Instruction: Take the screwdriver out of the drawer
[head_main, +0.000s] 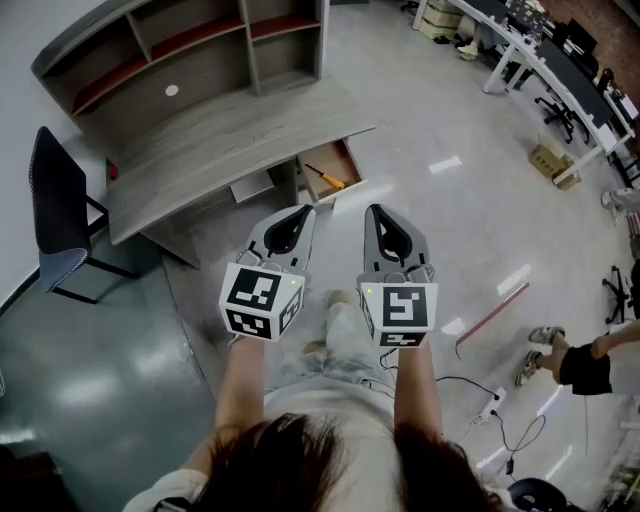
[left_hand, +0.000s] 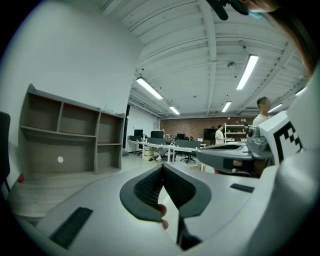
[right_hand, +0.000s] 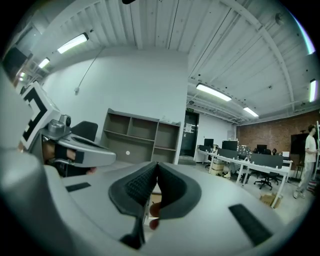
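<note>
An orange-handled screwdriver (head_main: 326, 177) lies in the open drawer (head_main: 347, 163) under the grey desk's (head_main: 220, 140) right end, seen in the head view. My left gripper (head_main: 300, 212) and right gripper (head_main: 376, 211) are held side by side in the air in front of me, well short of the drawer, both pointing toward it. Each has its jaws pressed together at the tips with nothing between them. The left gripper (left_hand: 162, 167) and right gripper (right_hand: 156, 165) views look level across the room and show neither the drawer's inside nor the screwdriver.
A shelf unit (head_main: 190, 40) stands on the desk's back. A black chair (head_main: 55, 215) sits left of the desk. Office desks (head_main: 545, 60) line the far right. A cardboard box (head_main: 552, 160), a red strip (head_main: 492, 318) and cables (head_main: 500, 410) lie on the floor; a person's foot (head_main: 545, 340) is at right.
</note>
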